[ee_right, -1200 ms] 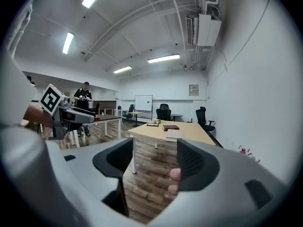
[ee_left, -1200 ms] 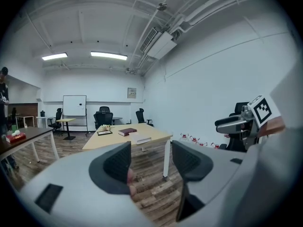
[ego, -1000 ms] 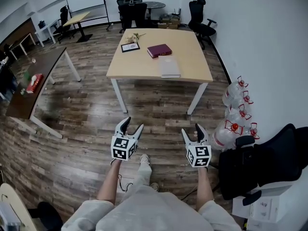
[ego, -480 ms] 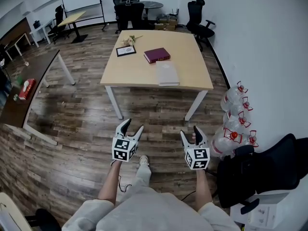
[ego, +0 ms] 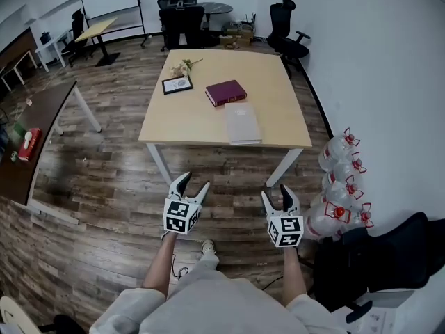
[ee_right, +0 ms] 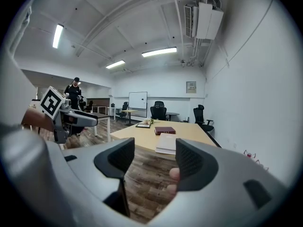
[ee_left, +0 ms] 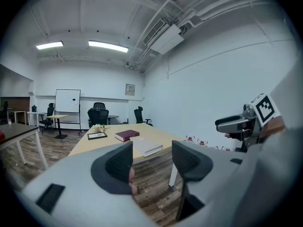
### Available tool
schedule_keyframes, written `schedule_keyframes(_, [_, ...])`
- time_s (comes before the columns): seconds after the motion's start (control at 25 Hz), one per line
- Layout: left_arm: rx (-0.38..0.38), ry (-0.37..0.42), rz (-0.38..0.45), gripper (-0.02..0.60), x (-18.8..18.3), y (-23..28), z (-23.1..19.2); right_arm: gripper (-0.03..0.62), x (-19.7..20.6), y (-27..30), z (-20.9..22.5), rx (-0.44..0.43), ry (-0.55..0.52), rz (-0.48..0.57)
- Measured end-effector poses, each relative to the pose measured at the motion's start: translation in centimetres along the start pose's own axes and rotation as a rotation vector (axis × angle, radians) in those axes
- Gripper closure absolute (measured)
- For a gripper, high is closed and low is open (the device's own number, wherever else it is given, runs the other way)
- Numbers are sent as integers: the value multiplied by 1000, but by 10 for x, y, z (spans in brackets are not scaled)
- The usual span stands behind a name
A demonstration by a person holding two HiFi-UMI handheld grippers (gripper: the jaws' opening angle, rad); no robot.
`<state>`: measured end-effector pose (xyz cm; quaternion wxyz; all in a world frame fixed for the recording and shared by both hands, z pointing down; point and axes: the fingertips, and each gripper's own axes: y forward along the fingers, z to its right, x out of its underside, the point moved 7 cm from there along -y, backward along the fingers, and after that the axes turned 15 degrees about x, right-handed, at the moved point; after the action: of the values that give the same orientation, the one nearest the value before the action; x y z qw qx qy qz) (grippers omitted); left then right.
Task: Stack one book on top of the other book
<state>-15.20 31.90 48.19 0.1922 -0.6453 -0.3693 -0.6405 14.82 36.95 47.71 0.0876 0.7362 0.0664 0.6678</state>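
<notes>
STEP: approach, no book grasped yet | left tongs [ego: 193, 181]: wide, empty | right tongs [ego: 276, 191]: wide, empty | BOOKS: grey book [ego: 242, 122] at the table [ego: 182, 117] near edge, right of middle; maroon book [ego: 225, 92] just behind it, toward centre | RELATION: both books well ahead of the tongs, which hang over the floor [ego: 118, 186] | NEXT: probably reach the near edge, grip one book, and lift it onto the other.

No readable text. The left gripper [ego: 193, 181] and right gripper [ego: 274, 191] carry only black-and-white square marker patterns, no letters. Maroon book [ego: 225, 92] and grey book [ego: 242, 122] ahead of the jaws: no legible titles. Wall notice [ee_left: 129, 89] far ahead: too small to read.
</notes>
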Motion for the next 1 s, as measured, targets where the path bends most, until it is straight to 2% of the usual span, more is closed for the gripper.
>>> schedule_keyframes(0.6, [34,5,3,324,-34,85,-115,339,-39,134,-15,31,-10,13])
schedule_keyframes(1.0, [47,7,-16,328,-36,113,-153,345,-36,174,-19,52,-3,-5])
